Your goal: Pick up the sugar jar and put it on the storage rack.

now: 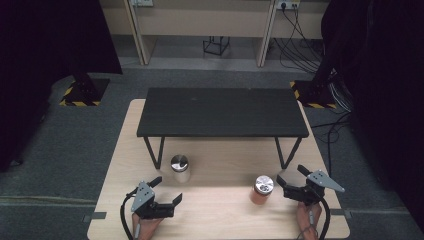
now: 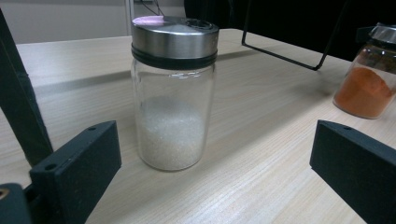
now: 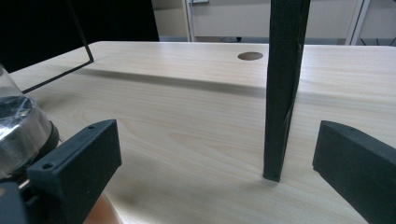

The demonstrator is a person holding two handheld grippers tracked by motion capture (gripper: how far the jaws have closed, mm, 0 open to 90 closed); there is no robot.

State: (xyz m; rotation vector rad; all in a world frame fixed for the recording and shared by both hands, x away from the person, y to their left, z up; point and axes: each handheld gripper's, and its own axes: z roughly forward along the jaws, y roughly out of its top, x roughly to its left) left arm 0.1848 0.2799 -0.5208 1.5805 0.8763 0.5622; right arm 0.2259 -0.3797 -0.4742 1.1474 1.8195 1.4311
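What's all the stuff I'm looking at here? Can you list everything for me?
Table: one, light wood, fills the middle of the floor area.
Raised shelf: one, black top on thin black legs, stands on the far half of the table.
Jar of white grains: one, clear glass with a steel lid, upright near the shelf's left leg.
Jar of orange powder: one, clear glass with a steel lid, upright at front right.
Cables: several, black, on the floor at far right.
Left gripper: one, black, fingers open, front left, facing the white jar.
Right gripper: one, black, fingers open, just right of the orange jar.
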